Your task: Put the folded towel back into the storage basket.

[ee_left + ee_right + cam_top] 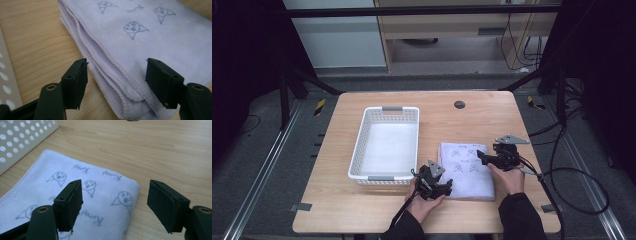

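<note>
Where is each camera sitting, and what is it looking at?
High view: above the person's side, looking forward and down at the table, basket and towel; both hands and sleeves show.
Left claw view: rides the left claw, looking at the towel's folded edges; two open black jaws show.
Right claw view: rides the right claw, looking across the towel toward the basket; open jaws show.
All share the towel.

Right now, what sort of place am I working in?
Probably a lab recording station, not a home: a small wooden table boxed in by a black metal frame, floor rails, and loose cables.
</note>
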{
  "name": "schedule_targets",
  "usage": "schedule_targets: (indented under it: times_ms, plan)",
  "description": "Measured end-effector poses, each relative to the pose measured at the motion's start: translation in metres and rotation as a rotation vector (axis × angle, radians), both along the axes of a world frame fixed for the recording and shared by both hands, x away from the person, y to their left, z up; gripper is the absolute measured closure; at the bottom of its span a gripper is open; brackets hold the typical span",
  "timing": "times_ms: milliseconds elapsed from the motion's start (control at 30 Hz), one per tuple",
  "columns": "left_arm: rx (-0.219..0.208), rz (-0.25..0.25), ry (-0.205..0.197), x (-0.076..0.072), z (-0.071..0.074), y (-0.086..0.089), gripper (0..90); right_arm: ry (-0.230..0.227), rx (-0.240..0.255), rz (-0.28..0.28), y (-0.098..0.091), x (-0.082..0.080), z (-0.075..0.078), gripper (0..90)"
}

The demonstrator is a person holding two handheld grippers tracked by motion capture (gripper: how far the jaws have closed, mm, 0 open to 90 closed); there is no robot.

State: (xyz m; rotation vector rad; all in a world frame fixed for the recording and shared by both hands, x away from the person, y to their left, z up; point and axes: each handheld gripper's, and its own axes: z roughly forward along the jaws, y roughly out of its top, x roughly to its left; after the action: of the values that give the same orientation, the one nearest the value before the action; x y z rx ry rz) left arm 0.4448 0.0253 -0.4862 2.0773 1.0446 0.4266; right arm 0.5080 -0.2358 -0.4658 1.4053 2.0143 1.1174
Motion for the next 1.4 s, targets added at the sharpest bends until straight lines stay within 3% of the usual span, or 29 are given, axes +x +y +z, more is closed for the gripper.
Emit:
schedule_targets:
  times_ms: [500, 900, 1233, 1400]
  plan:
    - [-0.007, 0.002, 0.02, 0.001, -0.009, 0.002, 32.2, 0.07, -0.002, -0.014, -0.003, 0.004, -0.02, 28.8]
    - [-0.043, 0.011, 0.038, 0.002, -0.015, 0.003, 32.6, 0.116, 0.006, -0.016, -0.003, 0.007, -0.03, 29.2]
    - [-0.082, 0.001, 0.064, 0.001, -0.017, 0.003, 42.7, 0.157, 0.042, -0.024, -0.004, 0.009, -0.036, 30.8]
    - [-0.079, 0.0, 0.078, 0.002, -0.015, 0.002, 45.2, 0.165, 0.064, 0.0, -0.002, 0.008, -0.035, 44.1]
